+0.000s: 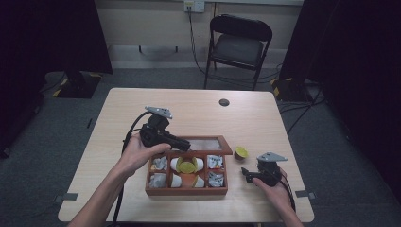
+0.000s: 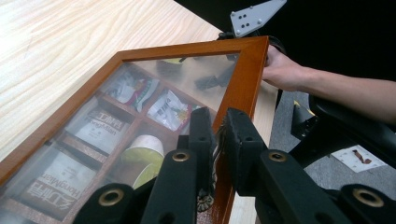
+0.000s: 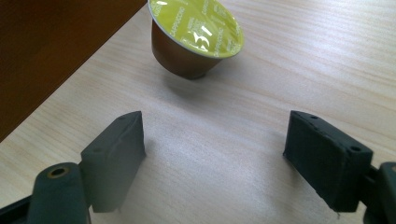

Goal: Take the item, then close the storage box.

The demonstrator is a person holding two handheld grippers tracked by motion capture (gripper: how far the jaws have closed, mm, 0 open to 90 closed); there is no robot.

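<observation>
A wooden box (image 1: 187,191) with several compartments stands near the table's front edge. It holds grey sachets (image 1: 159,164) and coffee capsules (image 1: 187,166). Its hinged lid (image 1: 229,146) has a clouded pane and is raised. My left gripper (image 1: 187,145) is shut on the lid's frame (image 2: 243,79), beside a small metal clasp. Right of the box, a brown capsule with a yellow-green foil top (image 1: 240,152) lies tilted on the table. My right gripper (image 1: 245,172) is a little in front of it, low over the wood. Its jaws (image 3: 215,140) stand open with nothing between them, the capsule (image 3: 196,37) just ahead.
A small dark round disc (image 1: 224,102) lies on the table's far side. A black folding chair (image 1: 239,45) stands behind the table. The box side (image 3: 56,51) is close on the right gripper's left. The table's right edge (image 1: 302,189) is near that hand.
</observation>
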